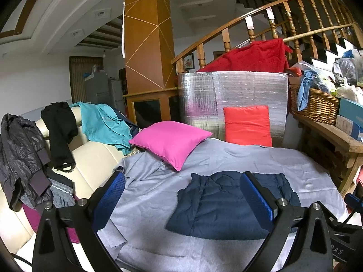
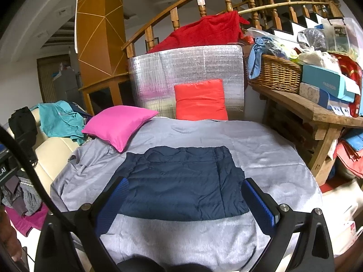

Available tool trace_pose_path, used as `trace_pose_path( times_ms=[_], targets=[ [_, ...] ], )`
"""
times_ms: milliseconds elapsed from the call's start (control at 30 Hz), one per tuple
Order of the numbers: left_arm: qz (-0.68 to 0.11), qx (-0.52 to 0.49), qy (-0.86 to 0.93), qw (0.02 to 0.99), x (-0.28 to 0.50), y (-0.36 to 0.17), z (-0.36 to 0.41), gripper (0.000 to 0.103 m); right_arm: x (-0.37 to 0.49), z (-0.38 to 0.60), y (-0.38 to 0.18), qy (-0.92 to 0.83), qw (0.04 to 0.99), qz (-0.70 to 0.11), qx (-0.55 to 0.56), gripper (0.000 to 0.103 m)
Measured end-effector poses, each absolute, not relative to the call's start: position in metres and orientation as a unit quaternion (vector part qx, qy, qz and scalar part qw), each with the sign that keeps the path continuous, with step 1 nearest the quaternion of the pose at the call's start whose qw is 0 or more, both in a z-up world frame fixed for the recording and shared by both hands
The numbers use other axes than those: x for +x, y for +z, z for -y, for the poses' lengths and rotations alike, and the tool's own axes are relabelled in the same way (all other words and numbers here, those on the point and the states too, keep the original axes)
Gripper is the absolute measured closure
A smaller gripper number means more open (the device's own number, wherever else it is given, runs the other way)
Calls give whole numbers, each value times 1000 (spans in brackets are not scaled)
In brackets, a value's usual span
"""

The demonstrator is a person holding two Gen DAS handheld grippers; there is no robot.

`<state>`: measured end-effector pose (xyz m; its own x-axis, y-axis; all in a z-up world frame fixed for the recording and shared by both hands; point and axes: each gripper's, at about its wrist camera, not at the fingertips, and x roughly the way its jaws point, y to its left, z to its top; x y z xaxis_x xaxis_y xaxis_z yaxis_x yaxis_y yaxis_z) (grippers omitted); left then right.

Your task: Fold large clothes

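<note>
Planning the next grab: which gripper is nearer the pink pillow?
Left. The left gripper hovers open just below the pink pillow, over the left part of the folded navy jacket. The right gripper hangs open farther right, with the jacket between.

Black grippers (image 1: pixel 181 195) (image 2: pixel 185 198) with ribbed blue pads (image 1: pixel 256 198), silver screws.

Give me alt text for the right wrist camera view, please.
A folded navy puffer jacket lies flat on a grey sheet, framed by the open right gripper. Behind it sit a pink pillow and a red cushion.
</note>
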<state>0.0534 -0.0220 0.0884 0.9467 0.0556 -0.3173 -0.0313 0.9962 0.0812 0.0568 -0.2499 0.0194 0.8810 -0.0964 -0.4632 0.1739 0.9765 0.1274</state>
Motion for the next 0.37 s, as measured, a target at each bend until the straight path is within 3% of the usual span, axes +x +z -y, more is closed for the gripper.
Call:
trace_pose_path(
  times_ms=[367],
  targets=[
    [-160,22,32,986,86,78,20,2,95,251,14,-64,965,-243,76,2]
  ],
)
